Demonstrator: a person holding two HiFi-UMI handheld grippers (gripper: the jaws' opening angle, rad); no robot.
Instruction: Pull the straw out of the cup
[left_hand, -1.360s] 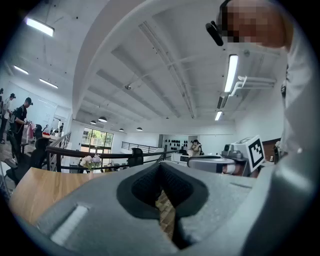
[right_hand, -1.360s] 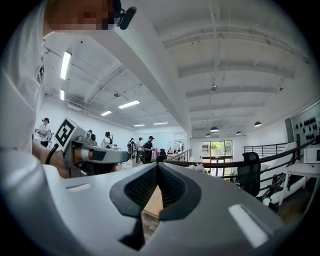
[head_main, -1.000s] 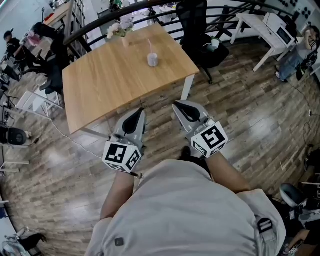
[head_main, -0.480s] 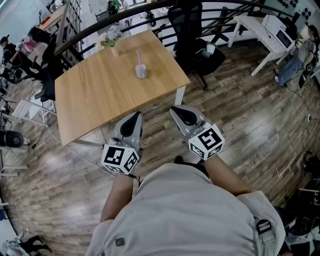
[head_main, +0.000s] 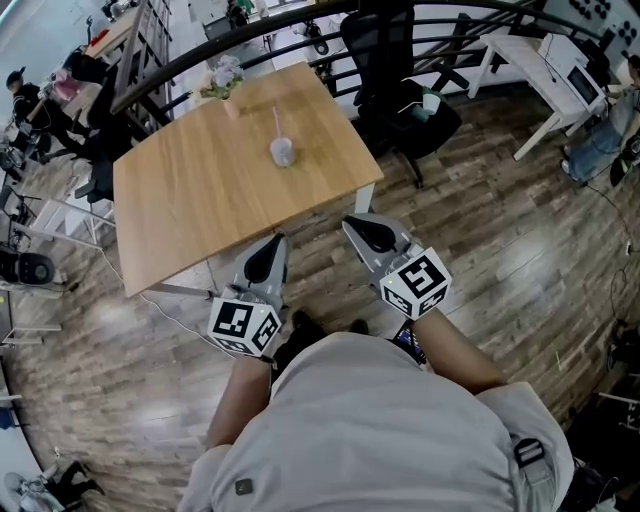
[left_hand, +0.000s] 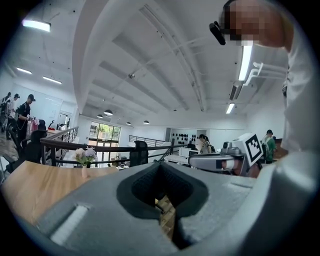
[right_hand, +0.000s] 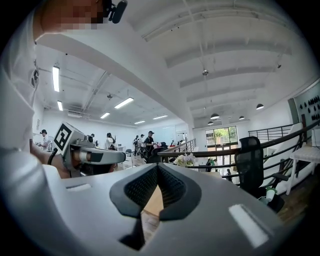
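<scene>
Toward the far side of the counter (head_main: 180, 200), flowers (head_main: 222, 78) are standing left of the cup (head_main: 282, 152), which is sitting upright with the pink straw (head_main: 277, 122) sticking out of it. Well short of the cup, by the counter's near edge, the left gripper (head_main: 270, 250) is hovering with jaws pressed together on nothing. Beside it, the right gripper (head_main: 365, 230) is hovering over the floor (head_main: 480, 230), likewise pressed together and empty, and a black chair (head_main: 395, 70) is standing beyond.
</scene>
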